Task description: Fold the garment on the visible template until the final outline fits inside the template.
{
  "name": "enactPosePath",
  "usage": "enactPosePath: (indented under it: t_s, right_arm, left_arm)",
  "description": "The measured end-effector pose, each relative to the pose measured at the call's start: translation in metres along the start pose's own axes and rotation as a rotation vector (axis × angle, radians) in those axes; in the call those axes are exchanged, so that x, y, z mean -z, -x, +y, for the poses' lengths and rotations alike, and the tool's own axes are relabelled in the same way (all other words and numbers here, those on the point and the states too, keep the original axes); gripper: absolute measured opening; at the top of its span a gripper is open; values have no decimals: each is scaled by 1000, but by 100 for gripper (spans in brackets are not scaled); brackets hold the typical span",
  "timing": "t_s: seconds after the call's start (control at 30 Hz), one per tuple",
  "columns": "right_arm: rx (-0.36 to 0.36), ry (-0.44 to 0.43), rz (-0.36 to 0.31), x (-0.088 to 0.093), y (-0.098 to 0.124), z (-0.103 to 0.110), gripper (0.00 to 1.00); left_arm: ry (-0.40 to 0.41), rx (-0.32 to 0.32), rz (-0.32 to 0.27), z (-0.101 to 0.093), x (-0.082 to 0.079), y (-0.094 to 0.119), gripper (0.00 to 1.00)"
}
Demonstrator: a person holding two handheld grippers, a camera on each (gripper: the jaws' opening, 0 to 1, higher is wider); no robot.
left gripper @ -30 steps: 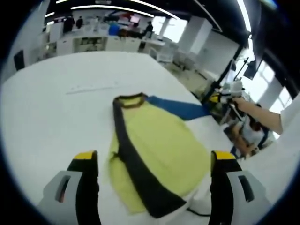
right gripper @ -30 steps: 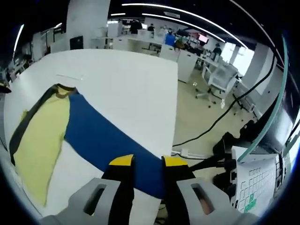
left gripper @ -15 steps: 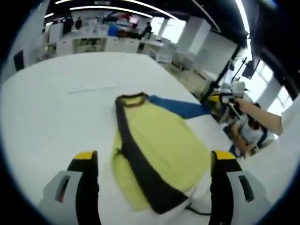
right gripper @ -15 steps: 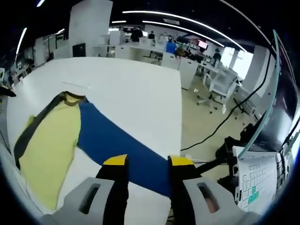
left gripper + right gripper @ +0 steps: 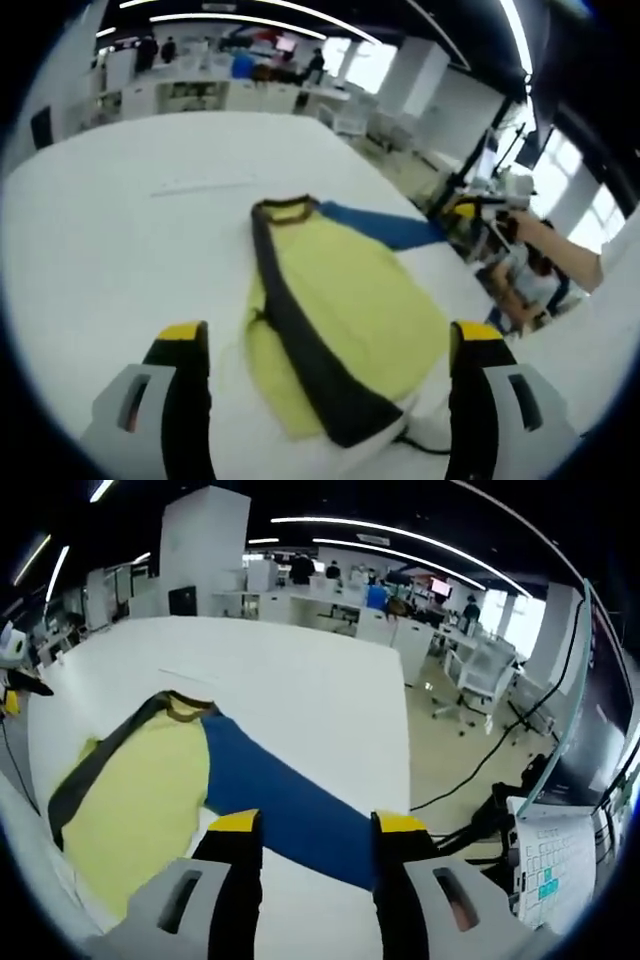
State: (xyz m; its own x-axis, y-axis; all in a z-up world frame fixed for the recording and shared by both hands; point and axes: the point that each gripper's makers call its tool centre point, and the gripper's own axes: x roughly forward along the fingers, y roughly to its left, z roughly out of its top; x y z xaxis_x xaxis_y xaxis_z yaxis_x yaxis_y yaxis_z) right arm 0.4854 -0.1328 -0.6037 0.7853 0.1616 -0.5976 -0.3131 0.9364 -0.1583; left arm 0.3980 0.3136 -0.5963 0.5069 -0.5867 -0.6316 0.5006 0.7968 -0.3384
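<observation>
Two jaws of your left tool stood wide apart and held nothing, poised over the near end of the yellow garment, which lay flat on the white desk with its blue sleeve stretched toward your right tool. Through the right gripper view, your right tool had its jaws parted, with the blue sleeve running between them; whether they touched it, I could not tell.

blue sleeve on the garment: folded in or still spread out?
Spread out. The blue sleeve stretches straight away from the yellow body across the white table, ending between the right gripper's open jaws.
</observation>
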Motion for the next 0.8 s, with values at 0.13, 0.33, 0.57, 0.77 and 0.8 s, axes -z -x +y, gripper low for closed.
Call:
enactPosePath:
  t_s: [0.13, 0.33, 0.57, 0.77, 0.8]
  right_arm:
    - [8, 1, -26, -7, 8, 8, 52]
    - [0, -10, -76, -21, 23, 23, 58]
    - [-21, -25, -110, -30, 36, 44, 66]
    - [-67, -49, -127, -29, 44, 69, 72]
    - [-73, -49, -123, -28, 44, 72, 73]
  left_arm:
    - [-2, 4, -4, 0, 1, 2, 96]
    - [-2, 7, -8, 0, 5, 7, 96]
    - [0, -2, -20, 3, 7, 16, 97]
    - [6, -29, -30, 11, 8, 28, 97]
    - [5, -33, -28, 12, 9, 30, 97]
